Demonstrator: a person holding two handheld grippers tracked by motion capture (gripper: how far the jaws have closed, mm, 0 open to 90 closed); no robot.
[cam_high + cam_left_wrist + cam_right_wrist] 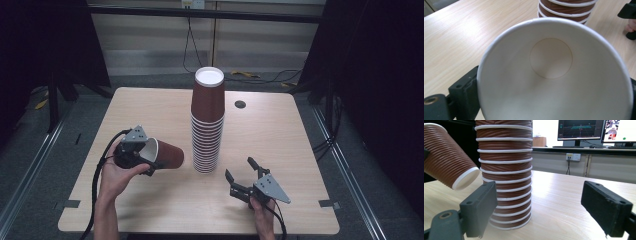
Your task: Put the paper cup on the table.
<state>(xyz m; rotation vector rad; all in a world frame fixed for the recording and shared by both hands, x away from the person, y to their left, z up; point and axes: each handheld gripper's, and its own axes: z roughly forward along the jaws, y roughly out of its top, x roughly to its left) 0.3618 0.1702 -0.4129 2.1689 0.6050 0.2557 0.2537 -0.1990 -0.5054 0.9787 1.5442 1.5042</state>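
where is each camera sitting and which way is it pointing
High view: above the person's side, looking forward and down on the table; both forearms and each hand-held gripper show.
Left gripper view: on the left hand-held gripper, looking into its held cup; one jaw shows.
Right gripper view: on the right hand-held gripper, level toward the stack; both jaws show.
Shared: cup and stack.

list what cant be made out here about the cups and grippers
- Left gripper: in its own view the held paper cup covers the jaw tips.
- Cup stack: top cut off by the right gripper view's upper edge.
- Stack's cup count: rims too small in the high view.
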